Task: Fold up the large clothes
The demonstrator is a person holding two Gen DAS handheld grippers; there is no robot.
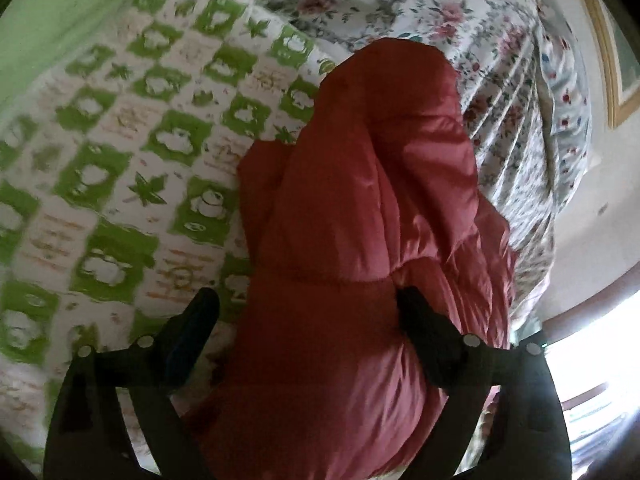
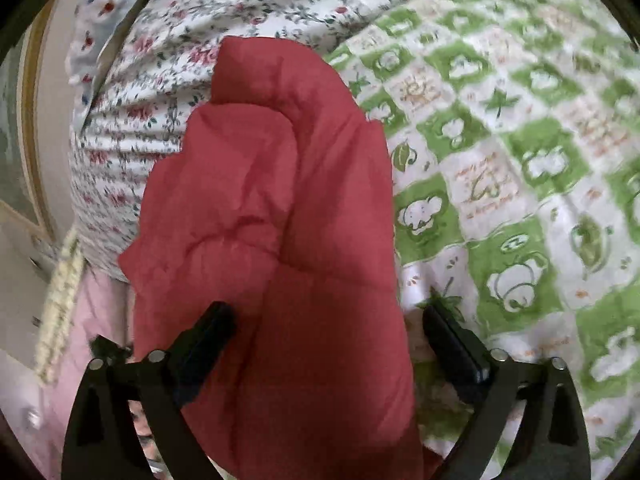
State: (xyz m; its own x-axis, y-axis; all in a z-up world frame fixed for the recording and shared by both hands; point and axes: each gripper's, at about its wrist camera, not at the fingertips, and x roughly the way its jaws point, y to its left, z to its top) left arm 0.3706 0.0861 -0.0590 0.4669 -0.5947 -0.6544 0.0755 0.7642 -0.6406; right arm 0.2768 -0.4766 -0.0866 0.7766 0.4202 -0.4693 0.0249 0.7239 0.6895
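Both my left gripper (image 1: 308, 320) and right gripper (image 2: 328, 326) stand spread wide, the red padded jacket (image 1: 360, 208) lying loose between the fingers, its long axis running away from me across the green-checked bedsheet (image 2: 520, 160) toward the floral quilt (image 1: 400, 4).

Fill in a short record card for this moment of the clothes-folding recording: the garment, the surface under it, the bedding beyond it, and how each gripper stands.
garment: red puffy quilted jacket, bunched lengthwise
surface: green-and-white checked bedsheet with cartoon prints, the jacket lying on it
beyond the jacket: white quilt with a pink rose print, piled at the jacket's far end
left gripper: jaws wide apart, jacket between them, pads not pressing
right gripper: jaws wide apart, jacket between them; far finger clear of the cloth
sharpness: both views blurred
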